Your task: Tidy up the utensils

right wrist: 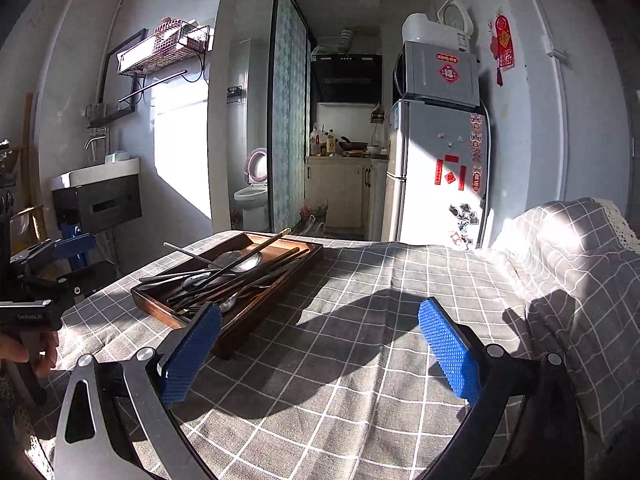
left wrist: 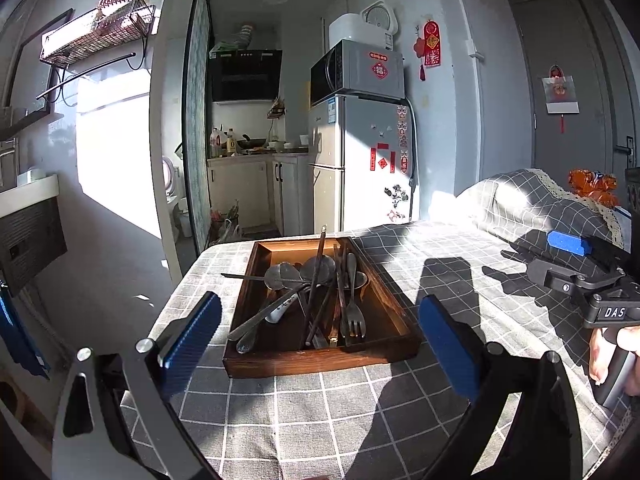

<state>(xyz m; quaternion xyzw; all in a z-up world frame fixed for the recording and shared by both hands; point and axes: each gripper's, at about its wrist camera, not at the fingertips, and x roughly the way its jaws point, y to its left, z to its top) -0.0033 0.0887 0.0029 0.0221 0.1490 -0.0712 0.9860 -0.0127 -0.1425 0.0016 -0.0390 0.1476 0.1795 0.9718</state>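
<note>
The left gripper (left wrist: 320, 332) has its blue pads spread wide and holds nothing; it hangs just above the cloth (left wrist: 320, 412), in front of the tray's near short wall, with the tray framed between its fingers. The right gripper (right wrist: 320, 344) is likewise wide open and empty, over bare cloth to the right of the tray and a little nearer the camera, its left pad (right wrist: 192, 350) overlapping the tray's near corner in its own view. The tray (left wrist: 316, 360), a dark wooden rectangle, lies on the checked grey cloth toward the far left edge of the table, its long axis running away from the left gripper. Inside it the utensils sit in a loose, crossed heap: spoons (left wrist: 316, 270) with their bowls toward the tray's far end, a fork (left wrist: 354, 320) with tines toward the near wall on the tray's right side, and dark chopsticks (left wrist: 318, 276), one leaning out past the far wall. One thin handle (left wrist: 244, 277) sticks out over the tray's left wall. A hand (left wrist: 612, 352) grips the right gripper's handle, well right of the tray. Beyond the tray's far end stand a fridge (left wrist: 360, 160) with a microwave (left wrist: 356, 70) on top.
</note>
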